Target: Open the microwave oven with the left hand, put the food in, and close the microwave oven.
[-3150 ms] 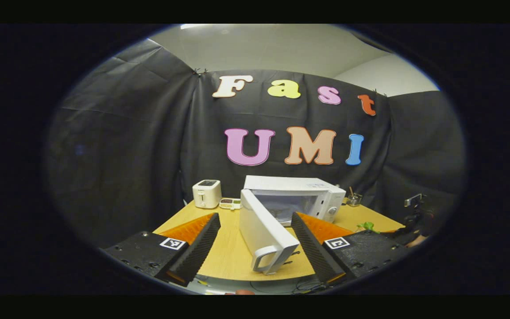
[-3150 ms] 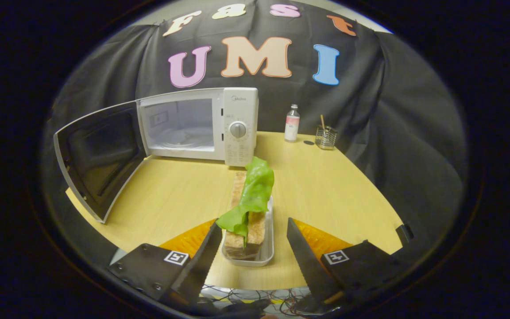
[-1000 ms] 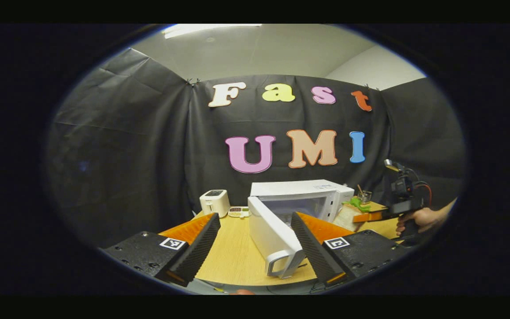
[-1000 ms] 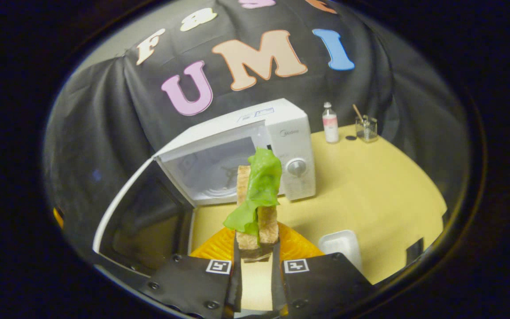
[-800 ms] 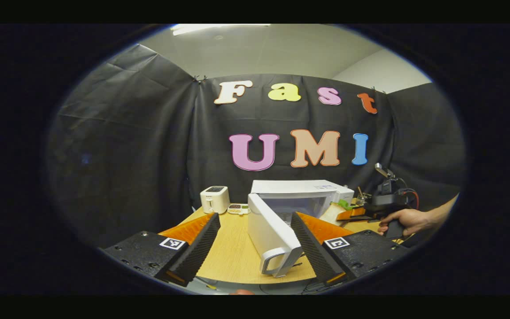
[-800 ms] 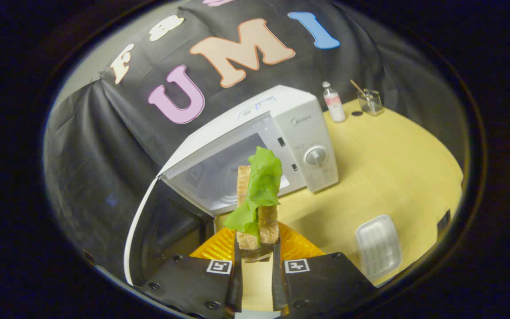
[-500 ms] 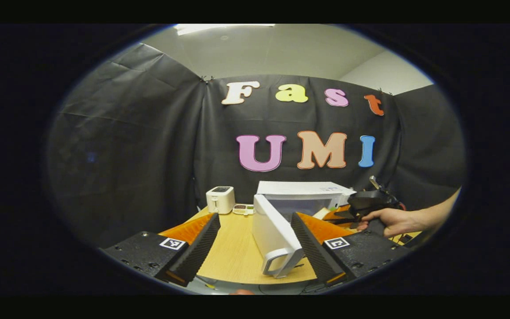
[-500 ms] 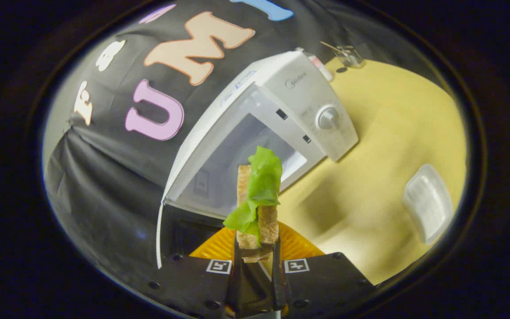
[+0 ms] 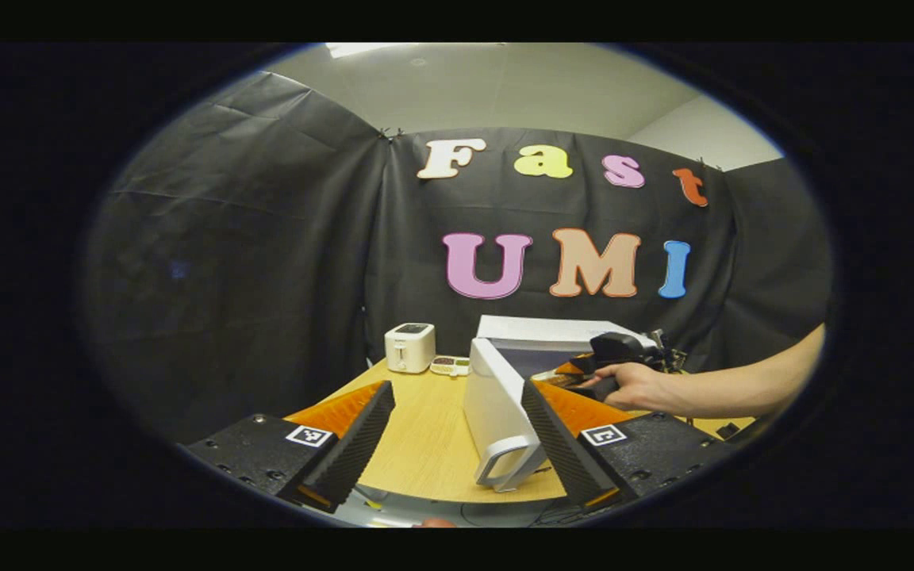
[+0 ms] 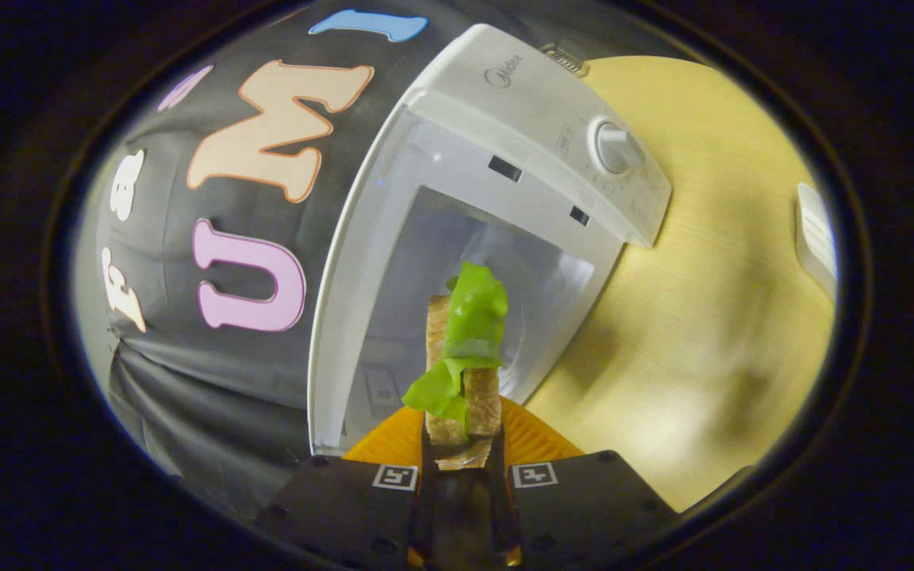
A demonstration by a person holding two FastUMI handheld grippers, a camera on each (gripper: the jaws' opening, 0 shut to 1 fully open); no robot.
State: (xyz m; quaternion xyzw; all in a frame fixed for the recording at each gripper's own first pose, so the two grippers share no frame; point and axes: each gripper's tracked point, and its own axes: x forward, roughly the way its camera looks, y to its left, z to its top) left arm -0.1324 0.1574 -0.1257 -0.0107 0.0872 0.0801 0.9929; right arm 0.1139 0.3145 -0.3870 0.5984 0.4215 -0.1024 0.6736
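In the right gripper view, the right gripper point(image 10: 462, 456) was closed on the food, a sandwich point(image 10: 463, 373) of bread slices with a green lettuce leaf point(image 10: 469, 329) draped over the top. Both fingers pressed against the lower end of the sandwich, which stood upright between them. The sandwich was held directly in front of the open cavity of the microwave oven point(image 10: 505, 198); whether its far end had crossed the opening could not be told. The view was tilted, so the oven appeared slanted, with its control knob point(image 10: 614, 147) at the upper right. A white tray point(image 10: 814, 238) lay on the yellow table point(image 10: 703, 317), well apart from the oven.

In the left gripper view, the left gripper point(image 9: 457, 444) was wide open and held nothing. It hung near the front edge of the table point(image 9: 425, 444). The oven door point(image 9: 501, 416) stood swung out toward the camera, its handle point(image 9: 505, 472) between the two fingers but farther off. Beyond the door, a hand point(image 9: 635, 387) held the right gripper at the oven opening. A white toaster point(image 9: 410, 347) stood at the back of the table, left of the oven.
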